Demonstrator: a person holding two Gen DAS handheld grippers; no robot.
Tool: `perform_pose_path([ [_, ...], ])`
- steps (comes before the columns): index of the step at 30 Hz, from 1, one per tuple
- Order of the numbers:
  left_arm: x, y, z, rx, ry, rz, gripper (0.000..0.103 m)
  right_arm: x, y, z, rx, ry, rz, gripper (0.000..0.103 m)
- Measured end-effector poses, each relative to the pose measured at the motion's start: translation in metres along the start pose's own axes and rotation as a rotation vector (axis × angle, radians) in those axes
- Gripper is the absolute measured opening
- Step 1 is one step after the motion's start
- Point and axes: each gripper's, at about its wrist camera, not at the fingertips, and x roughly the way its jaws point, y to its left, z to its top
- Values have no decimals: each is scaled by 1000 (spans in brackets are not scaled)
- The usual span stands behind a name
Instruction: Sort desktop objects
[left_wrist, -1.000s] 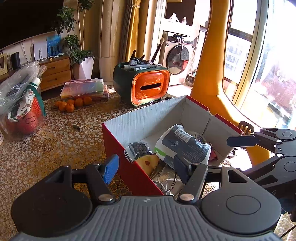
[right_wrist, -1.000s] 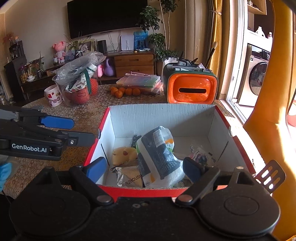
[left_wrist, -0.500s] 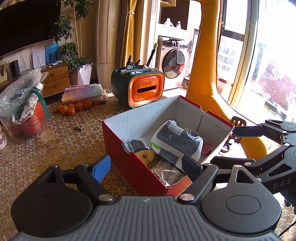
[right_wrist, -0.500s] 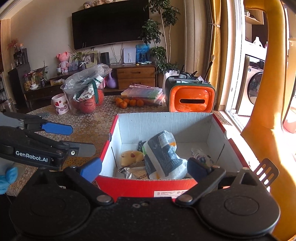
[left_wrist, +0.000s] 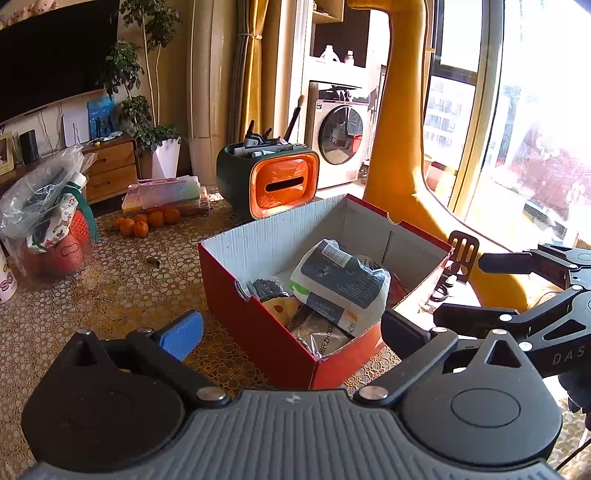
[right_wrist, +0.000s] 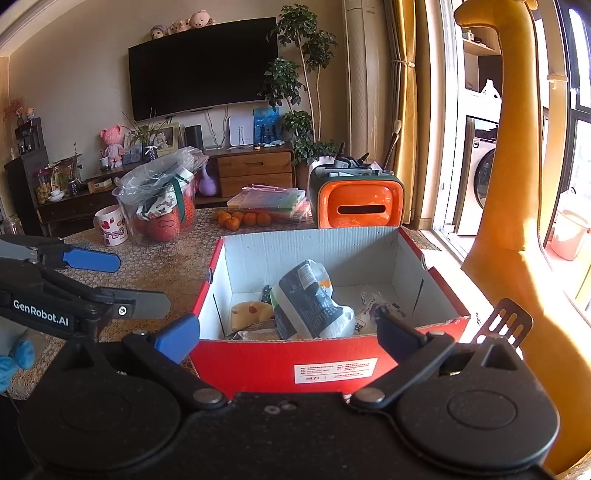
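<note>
Right wrist view: the red box (right_wrist: 334, 363) sits on the surface (right_wrist: 162, 264) directly ahead of my right gripper (right_wrist: 286, 334). Inside it lie a dark-and-white pouch (right_wrist: 308, 304), a yellow packet (right_wrist: 247, 312), a foil packet (left_wrist: 325, 334) and a small printed packet (right_wrist: 373, 301). I judge the bulk of the sorting to be complete, since these items are already contained.

My right gripper is spread wide and holds nothing; its fingers straddle the box's near wall without touching it. My left gripper (left_wrist: 295, 332) is likewise spread wide and empty, positioned at the box's near corner.

Items outside the box: a slotted spatula (right_wrist: 502, 321) just beside the box's right wall, a cluster of oranges (right_wrist: 242, 219) and a flat plastic case (right_wrist: 267, 203) well apart at the far side, next to the orange organiser (right_wrist: 358, 203). A bag-covered basket (right_wrist: 159, 199) and a mug (right_wrist: 110, 225) stand at far left. Whether these belong to the task I cannot tell.
</note>
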Motion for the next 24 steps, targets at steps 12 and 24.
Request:
perform_pose_path([
  [12,-17,-7,-15,11,-9,9,103,-14,1,-8,46,-18,-6,103],
  [24,-25,-5,-21,-12,-8,9,103,-23,4,-14,71,-19,-5,103],
])
